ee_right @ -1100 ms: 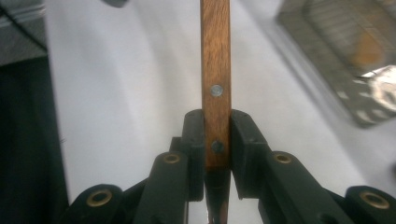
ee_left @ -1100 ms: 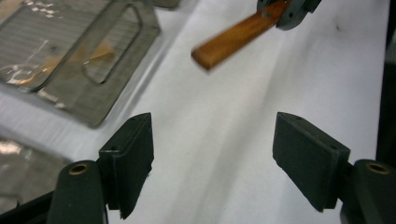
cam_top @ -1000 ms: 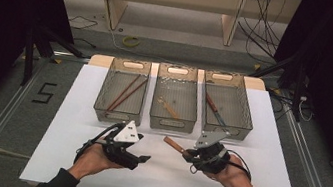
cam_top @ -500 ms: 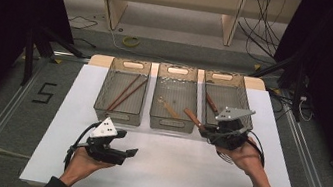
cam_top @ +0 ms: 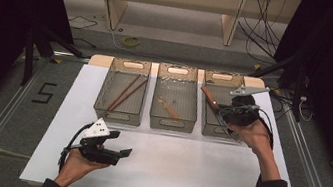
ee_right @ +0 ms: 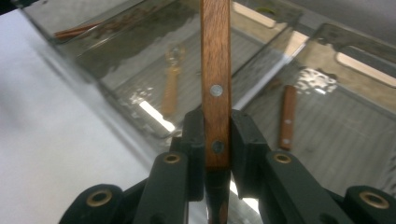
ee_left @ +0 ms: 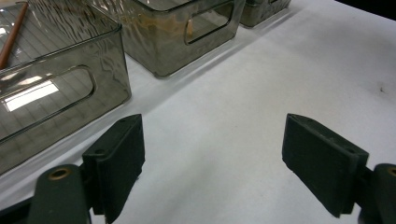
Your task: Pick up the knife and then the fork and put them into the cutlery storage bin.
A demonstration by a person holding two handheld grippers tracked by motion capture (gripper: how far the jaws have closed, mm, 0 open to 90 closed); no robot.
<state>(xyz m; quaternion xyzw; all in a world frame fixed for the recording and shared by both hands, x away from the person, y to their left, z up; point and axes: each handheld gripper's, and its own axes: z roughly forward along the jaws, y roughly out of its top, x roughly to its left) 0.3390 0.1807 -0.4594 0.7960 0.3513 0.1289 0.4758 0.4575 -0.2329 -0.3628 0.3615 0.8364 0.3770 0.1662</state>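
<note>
My R tool (ee_right: 217,140) clamps wooden knife handle (ee_right: 215,70) over right bin (cam_top: 217,79); L tool (ee_left: 212,163) just opened, nothing betw jaws, above surface (ee_left: 261,70).

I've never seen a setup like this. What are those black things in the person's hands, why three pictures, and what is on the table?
A person holds a hand-worked grasping tool in each hand; there is no robot arm. The high view looks down on the table from above. The other two pictures come from small cameras riding on each tool, looking along its two black jaws.

On the white table stand three clear bins in a row. The left bin holds long thin sticks, the middle bin a small wooden-handled utensil, the right bin another riveted wooden handle.

The left tool is open with nothing between its jaws. The right tool is shut on a riveted wooden handle, held above the right bin.
</note>
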